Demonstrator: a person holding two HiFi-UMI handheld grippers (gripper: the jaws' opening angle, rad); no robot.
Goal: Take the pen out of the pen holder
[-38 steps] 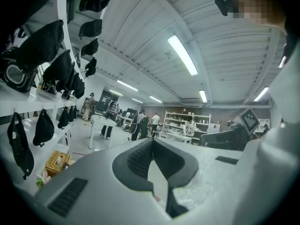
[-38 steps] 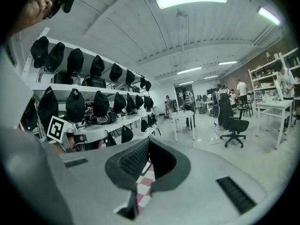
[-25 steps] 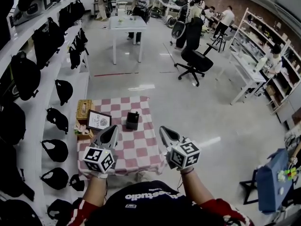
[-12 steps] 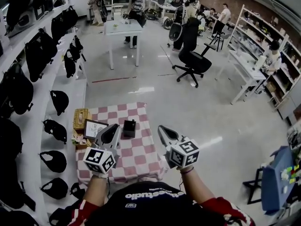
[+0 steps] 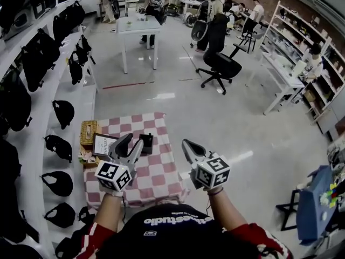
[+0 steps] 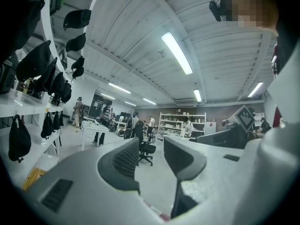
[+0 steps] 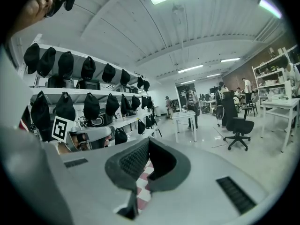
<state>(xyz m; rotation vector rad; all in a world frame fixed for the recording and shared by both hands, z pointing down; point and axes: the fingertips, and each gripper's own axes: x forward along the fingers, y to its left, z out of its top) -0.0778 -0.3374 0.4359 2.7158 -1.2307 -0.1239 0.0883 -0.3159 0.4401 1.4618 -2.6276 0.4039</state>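
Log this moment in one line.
left gripper: jaws opening, empty | right gripper: shut, empty | pen holder: on checkered table, not gripped | stage: before grasp

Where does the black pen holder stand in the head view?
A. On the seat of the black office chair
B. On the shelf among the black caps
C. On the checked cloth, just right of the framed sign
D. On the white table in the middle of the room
C: the pen holder stands on the red-and-white checked cloth, just right of the framed sign.
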